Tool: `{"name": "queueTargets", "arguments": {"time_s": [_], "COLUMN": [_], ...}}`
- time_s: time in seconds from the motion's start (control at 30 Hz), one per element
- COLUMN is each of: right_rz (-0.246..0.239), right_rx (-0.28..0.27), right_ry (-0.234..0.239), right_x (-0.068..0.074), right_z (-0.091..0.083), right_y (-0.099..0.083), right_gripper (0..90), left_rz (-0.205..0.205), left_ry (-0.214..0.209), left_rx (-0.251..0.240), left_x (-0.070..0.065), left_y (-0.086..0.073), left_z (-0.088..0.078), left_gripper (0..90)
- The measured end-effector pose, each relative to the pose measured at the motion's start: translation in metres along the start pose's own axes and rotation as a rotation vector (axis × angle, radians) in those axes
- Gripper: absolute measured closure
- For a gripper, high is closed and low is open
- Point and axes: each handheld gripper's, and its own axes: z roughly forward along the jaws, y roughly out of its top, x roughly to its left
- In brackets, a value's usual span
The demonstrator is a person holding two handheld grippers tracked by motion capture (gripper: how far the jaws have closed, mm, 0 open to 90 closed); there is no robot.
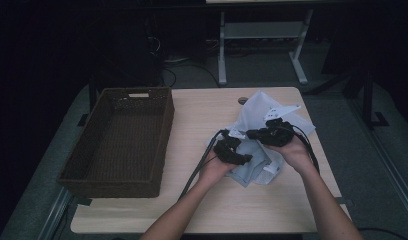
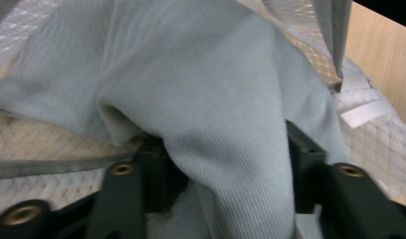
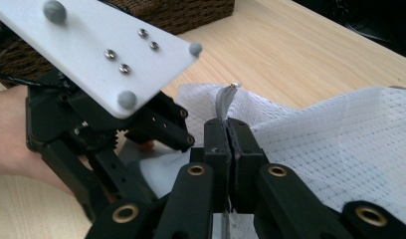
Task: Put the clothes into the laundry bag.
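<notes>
Jaws on the right gripper [image 3: 226,130] were pressed together, pinching the edge of the white mesh bag [image 3: 340,144] by its zipper strip. Left gripper [image 2: 226,164] jaws stood apart with a fold of grey cloth [image 2: 211,99] bulging between them; the cloth lay against both inner faces, but whether the pads pressed on it couldn't be told. From above, left gripper [image 1: 232,150] and right gripper [image 1: 272,134] sat close, both over the bag [image 1: 257,112], each in a hand.

Around the jaws: grey cloth lay draped over the mesh, a grey zipper [image 2: 51,167] running left of the left jaws. Just left of the right jaws, the left gripper's body and its white three-cornered plate [image 3: 91,50] blocked the near view of the cloth. Cables [image 1: 197,167] trailed back from the left gripper toward the person.

Beyond and left of both: a dark woven basket [image 1: 119,142], well apart from the bag.

Surface: light wood table [image 1: 202,110], a round grommet [image 1: 242,100] just beyond the bag. Room dim; white legs of another table [image 1: 223,55] stood past the far edge, grey floor [image 1: 192,75] around them.

Hard to read: the left jaw tips were buried under the cloth, and the bag's contents couldn't be made out.
</notes>
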Motion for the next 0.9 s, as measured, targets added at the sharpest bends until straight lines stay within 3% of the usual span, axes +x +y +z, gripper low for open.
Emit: {"name": "queueTargets", "arguments": {"time_s": [0.3, 0.4, 0.57, 0.73, 0.9], "right_rz": [0.015, 0.019, 0.03, 0.043, 0.038], "right_rx": [0.002, 0.003, 0.013, 0.023, 0.026], "right_ry": [-0.01, -0.012, -0.014, -0.004, 0.0], "right_x": [-0.004, -0.004, -0.003, 0.002, 0.011], "right_z": [-0.003, -0.004, -0.005, -0.009, -0.015], "right_y": [-0.004, -0.005, -0.01, -0.019, -0.03], "right_gripper": [87.3, 87.3, 87.3, 87.3, 87.2], "left_rz": [0.038, 0.027, 0.024, 0.031, 0.059], "left_ry": [0.003, -0.008, -0.001, 0.015, 0.013], "left_rx": [-0.03, -0.033, 0.003, 0.035, 0.072], "left_x": [0.0, 0.002, 0.005, 0.007, 0.009], "left_y": [-0.011, -0.023, -0.049, -0.068, -0.07], "left_z": [-0.04, -0.055, -0.074, -0.078, -0.062], "left_gripper": [30.4, 30.0, 29.9, 30.7, 35.8]}}
